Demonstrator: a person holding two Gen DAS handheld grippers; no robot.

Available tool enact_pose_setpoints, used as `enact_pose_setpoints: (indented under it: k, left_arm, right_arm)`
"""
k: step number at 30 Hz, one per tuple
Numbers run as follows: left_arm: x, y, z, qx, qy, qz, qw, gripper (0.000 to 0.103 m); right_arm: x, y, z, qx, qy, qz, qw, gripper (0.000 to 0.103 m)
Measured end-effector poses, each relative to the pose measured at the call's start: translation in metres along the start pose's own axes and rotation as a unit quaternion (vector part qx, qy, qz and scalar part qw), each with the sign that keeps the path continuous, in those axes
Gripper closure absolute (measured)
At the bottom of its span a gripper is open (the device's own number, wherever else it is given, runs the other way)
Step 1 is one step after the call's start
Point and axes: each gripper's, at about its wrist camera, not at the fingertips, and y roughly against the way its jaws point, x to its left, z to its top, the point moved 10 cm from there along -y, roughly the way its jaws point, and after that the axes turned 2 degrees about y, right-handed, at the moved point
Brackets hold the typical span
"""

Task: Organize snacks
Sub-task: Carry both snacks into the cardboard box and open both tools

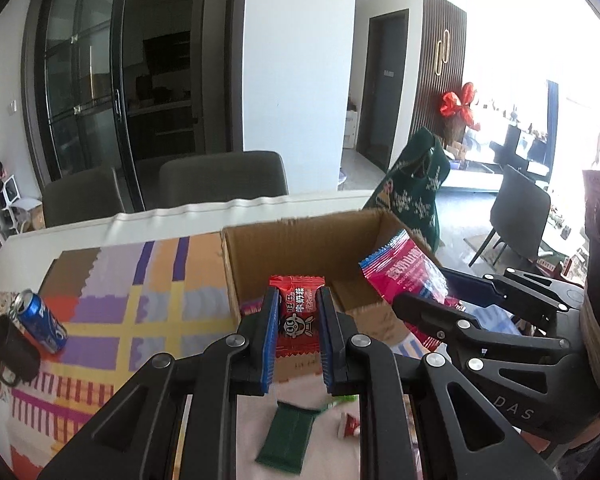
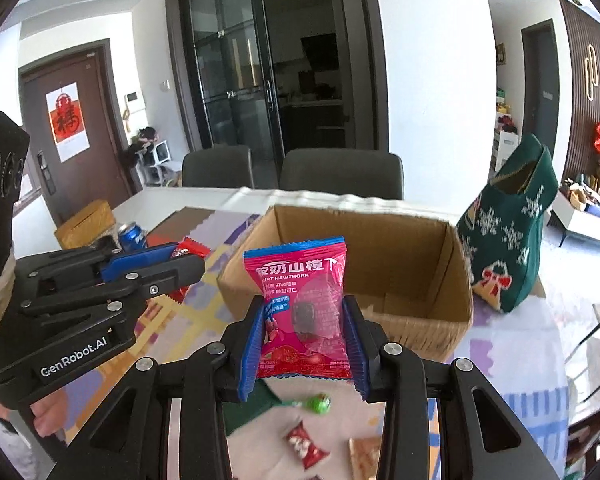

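Observation:
My left gripper (image 1: pixel 299 300) is shut on a red milk-candy packet (image 1: pixel 298 316) and holds it upright just before the near wall of an open cardboard box (image 1: pixel 300 240). My right gripper (image 2: pixel 305 312) is shut on a pink hawthorn snack packet (image 2: pixel 302 304), held upright in front of the same box (image 2: pixel 420 320). In the left wrist view the right gripper (image 1: pixel 424 288) and its pink packet (image 1: pixel 404 272) sit at the box's right side. In the right wrist view the left gripper (image 2: pixel 180 258) with the red packet (image 2: pixel 190 250) is at the left.
A green packet (image 1: pixel 286 436), a small red candy (image 2: pixel 306 446) and a green lollipop (image 2: pixel 318 403) lie on the cloth below the grippers. A blue can (image 1: pixel 40 320) and a dark mug (image 1: pixel 12 352) are at the left. A green knitted stocking (image 2: pixel 508 240) stands right of the box.

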Motion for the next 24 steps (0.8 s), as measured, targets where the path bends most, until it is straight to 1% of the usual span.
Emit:
enact_pose_setpoints:
  k: [3,10,20,22,23,24]
  left_arm:
    - [0.002,-0.009,0.01,0.001,0.002,-0.002,1.0,0.084]
    - [0.006,-0.034,0.025,0.013,0.007,-0.005,0.9999,0.084]
    - [0.017,-0.07,0.035,0.034,0.009,0.013,0.9993,0.083]
    - [0.02,-0.074,0.037,0.04,0.013,0.026,0.9988,0.07]
    - [0.023,-0.074,0.037,0.041,0.015,0.034,0.9985,0.056]
    - [0.025,-0.071,0.038,0.034,0.019,0.039,0.9985,0.052]
  right_arm:
    - [-0.008,-0.004,0.013,-0.005,-0.004,-0.005,1.0,0.065]
    - [-0.026,-0.021,0.028,-0.001,-0.008,-0.022,1.0,0.065]
    - [-0.05,-0.046,0.046,0.009,-0.011,-0.05,0.999,0.064]
    - [-0.053,-0.049,0.049,0.008,-0.011,-0.054,0.998,0.064]
    - [-0.054,-0.05,0.05,0.008,-0.01,-0.058,0.998,0.064]
    - [-0.055,-0.051,0.051,0.008,-0.01,-0.061,0.998,0.063]
